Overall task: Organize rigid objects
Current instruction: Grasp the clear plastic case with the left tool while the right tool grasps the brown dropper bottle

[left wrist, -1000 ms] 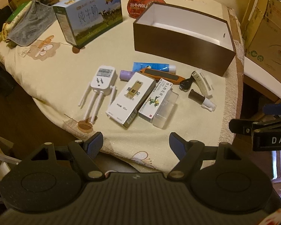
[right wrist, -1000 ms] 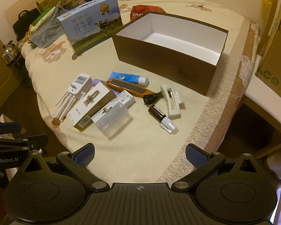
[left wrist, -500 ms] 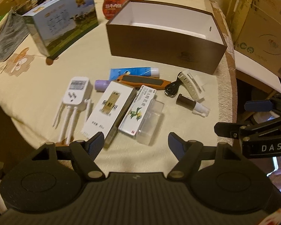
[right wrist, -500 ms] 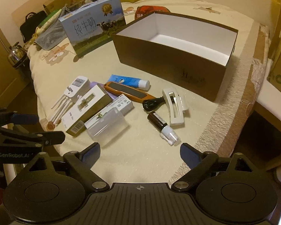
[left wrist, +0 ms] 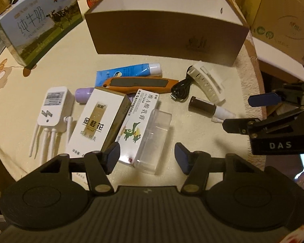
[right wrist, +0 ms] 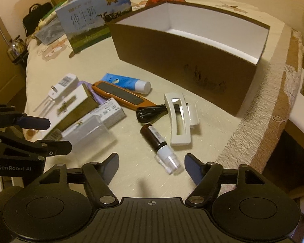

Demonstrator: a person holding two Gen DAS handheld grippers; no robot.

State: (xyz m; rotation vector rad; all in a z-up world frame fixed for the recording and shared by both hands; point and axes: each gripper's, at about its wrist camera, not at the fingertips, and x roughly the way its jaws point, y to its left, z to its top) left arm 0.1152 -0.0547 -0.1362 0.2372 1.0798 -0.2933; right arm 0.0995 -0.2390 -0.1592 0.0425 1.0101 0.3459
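Several small items lie on the cream tablecloth in front of an open brown box (left wrist: 166, 38) (right wrist: 184, 44). My left gripper (left wrist: 147, 158) is open, low over a clear plastic case (left wrist: 154, 139) and a white medicine box (left wrist: 140, 121). My right gripper (right wrist: 152, 167) is open, just short of a brown spray bottle (right wrist: 159, 141) with a white cap. A white hair clip (right wrist: 179, 119), black cable (right wrist: 149, 112), orange utility knife (right wrist: 119, 96), blue tube (right wrist: 125, 83), gold-and-white box (left wrist: 100, 121) and white plug adapter (left wrist: 52, 106) lie around.
A blue milk carton (left wrist: 36, 22) (right wrist: 93, 16) stands at the back left. The table edge (right wrist: 259, 133) curves close on the right, with cardboard boxes (left wrist: 283, 20) beyond. The other gripper shows at each view's side.
Both grippers have moved forward and down toward the items. The left now hovers over the clear case, the right near the spray bottle. Both stayed open.
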